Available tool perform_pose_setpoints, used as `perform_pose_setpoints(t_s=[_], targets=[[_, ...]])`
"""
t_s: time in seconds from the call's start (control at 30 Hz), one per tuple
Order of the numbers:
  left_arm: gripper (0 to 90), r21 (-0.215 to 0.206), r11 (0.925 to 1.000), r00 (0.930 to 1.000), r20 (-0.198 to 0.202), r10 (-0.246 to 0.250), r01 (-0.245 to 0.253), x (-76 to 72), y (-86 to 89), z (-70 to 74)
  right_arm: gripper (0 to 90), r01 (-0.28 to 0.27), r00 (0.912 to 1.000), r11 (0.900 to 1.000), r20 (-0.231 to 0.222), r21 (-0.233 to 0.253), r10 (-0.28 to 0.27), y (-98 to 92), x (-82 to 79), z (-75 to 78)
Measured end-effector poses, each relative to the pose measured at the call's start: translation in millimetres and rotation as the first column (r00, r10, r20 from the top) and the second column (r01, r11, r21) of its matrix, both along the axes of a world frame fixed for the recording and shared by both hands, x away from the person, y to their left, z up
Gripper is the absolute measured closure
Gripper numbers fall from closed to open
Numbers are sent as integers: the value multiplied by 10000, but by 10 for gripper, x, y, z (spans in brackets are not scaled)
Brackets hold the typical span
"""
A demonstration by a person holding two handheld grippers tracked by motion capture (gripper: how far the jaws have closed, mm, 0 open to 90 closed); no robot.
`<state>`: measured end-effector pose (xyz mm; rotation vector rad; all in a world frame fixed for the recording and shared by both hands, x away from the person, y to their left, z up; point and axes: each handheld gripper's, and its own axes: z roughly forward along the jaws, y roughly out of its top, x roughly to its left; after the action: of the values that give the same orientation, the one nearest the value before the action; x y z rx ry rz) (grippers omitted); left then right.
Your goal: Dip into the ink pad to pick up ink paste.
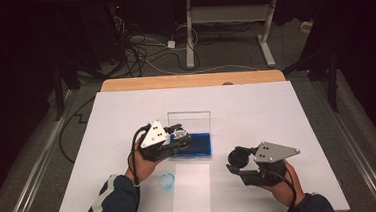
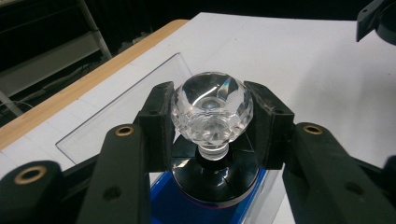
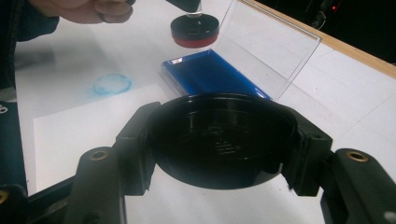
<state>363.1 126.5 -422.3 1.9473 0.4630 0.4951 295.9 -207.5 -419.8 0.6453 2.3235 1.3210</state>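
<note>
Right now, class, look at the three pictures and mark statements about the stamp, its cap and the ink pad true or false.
1. The left hand-held gripper clamps the stamp by its clear faceted knob. True.
2. The right hand-held gripper is open. False: it is shut on a round black cap.
3. The blue ink pad case has its clear lid raised. True.
4. The white paper sheet carries a red mark. False: a blue ring print lies beside it on the table cover.
</note>
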Motion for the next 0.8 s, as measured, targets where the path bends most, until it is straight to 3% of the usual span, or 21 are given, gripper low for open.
perform_pose_setpoints(t_s=[0.17,0.47,0.8], targets=[[543,-22,10000,9999,126,88,-88,-77,22,21,383,47,10000,10000,16,-13,-47,-7,4,3],[543,-68,9994,9987,377,-337,339,-238,25,77,383,17,10000,10000,17,-50,-17,1,10,-5],[543,-65,9972,9966,364,-742,745,-382,6,96,383,11,10000,10000,4,-59,-10,18,14,-5]])
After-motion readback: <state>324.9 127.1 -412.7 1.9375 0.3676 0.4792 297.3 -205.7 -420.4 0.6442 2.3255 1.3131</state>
